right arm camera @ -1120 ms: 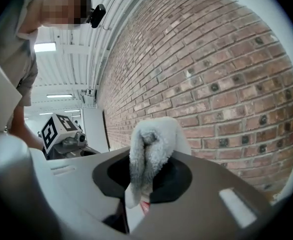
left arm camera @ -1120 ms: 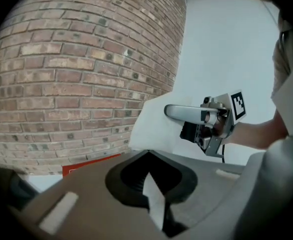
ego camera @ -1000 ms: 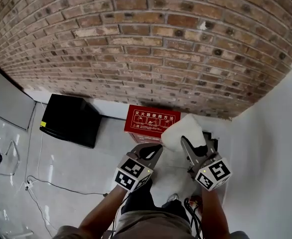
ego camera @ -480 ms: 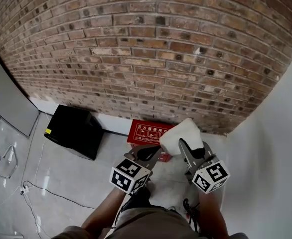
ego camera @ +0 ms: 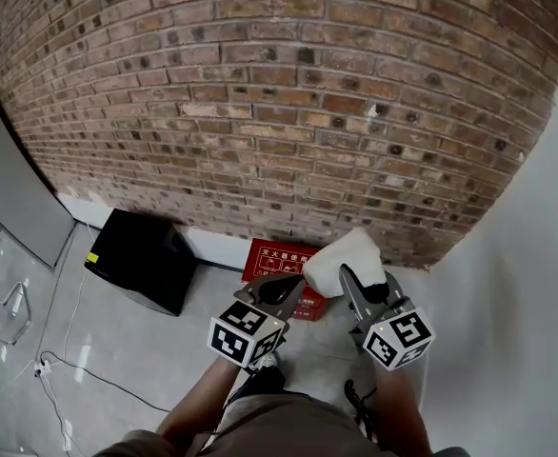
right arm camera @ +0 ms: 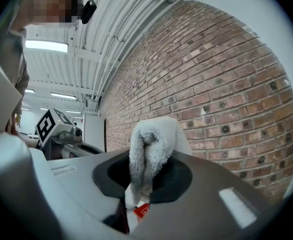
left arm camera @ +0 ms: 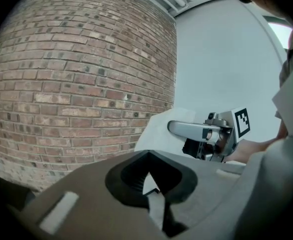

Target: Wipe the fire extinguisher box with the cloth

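Observation:
The red fire extinguisher box (ego camera: 281,261) stands on the floor against the brick wall, partly hidden behind both grippers. My right gripper (ego camera: 348,279) is shut on a folded white cloth (ego camera: 348,258), which sticks up out of its jaws (right arm camera: 149,144). It is held well above the box, and a sliver of the red box (right arm camera: 142,211) shows below the cloth. My left gripper (ego camera: 279,289) hovers beside it on the left, shut, with nothing between its jaws (left arm camera: 154,184). In the left gripper view the cloth (left arm camera: 159,131) and the right gripper's finger (left arm camera: 189,130) show to the right.
A black box (ego camera: 141,260) sits on the floor left of the red one. A grey panel (ego camera: 12,208) leans at far left and cables (ego camera: 79,369) trail over the pale floor. A white wall (ego camera: 512,284) closes the right side and meets the brick wall (ego camera: 288,112) in a corner.
Both grippers have risen away from the floor, the cloth still in the right one. The red box now looks smaller and lower, and more of the brick wall fills the view.

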`<action>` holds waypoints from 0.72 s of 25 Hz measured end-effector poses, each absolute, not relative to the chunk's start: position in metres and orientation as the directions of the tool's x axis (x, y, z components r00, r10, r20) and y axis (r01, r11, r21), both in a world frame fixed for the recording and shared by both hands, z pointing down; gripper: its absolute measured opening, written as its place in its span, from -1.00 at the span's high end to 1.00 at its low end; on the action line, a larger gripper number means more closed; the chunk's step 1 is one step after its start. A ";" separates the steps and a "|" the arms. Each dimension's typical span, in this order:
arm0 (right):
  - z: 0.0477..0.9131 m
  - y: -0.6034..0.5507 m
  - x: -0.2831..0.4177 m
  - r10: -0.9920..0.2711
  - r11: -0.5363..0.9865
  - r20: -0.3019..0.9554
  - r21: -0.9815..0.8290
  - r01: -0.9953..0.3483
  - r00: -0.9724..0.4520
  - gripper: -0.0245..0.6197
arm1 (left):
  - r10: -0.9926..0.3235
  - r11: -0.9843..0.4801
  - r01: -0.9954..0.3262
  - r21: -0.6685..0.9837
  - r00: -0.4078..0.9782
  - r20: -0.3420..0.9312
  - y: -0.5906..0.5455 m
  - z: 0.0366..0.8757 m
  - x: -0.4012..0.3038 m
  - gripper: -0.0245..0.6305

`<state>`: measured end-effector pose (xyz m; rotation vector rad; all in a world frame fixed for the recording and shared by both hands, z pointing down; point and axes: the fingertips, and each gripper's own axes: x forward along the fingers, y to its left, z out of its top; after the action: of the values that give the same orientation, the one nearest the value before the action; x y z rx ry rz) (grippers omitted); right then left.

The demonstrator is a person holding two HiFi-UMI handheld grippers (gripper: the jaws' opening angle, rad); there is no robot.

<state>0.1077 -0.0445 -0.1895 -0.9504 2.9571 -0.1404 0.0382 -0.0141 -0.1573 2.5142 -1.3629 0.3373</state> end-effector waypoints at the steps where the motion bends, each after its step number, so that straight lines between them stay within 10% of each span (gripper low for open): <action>1: -0.190 -0.044 0.107 -0.582 0.810 -0.001 -0.095 -0.579 -0.813 0.68 | -0.784 -0.524 -0.844 0.116 0.531 0.322 -0.014 -0.158 0.037 0.93; 18: -0.190 -0.052 0.105 -0.584 0.807 0.019 -0.092 -0.583 -0.812 0.68 | -0.791 -0.512 -0.845 0.153 0.533 0.301 -0.021 -0.160 0.037 0.93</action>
<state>0.1048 -0.0519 -0.1900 -0.9607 2.9763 -0.1466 0.0370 -0.0213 -0.1603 2.4935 -1.3662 0.2792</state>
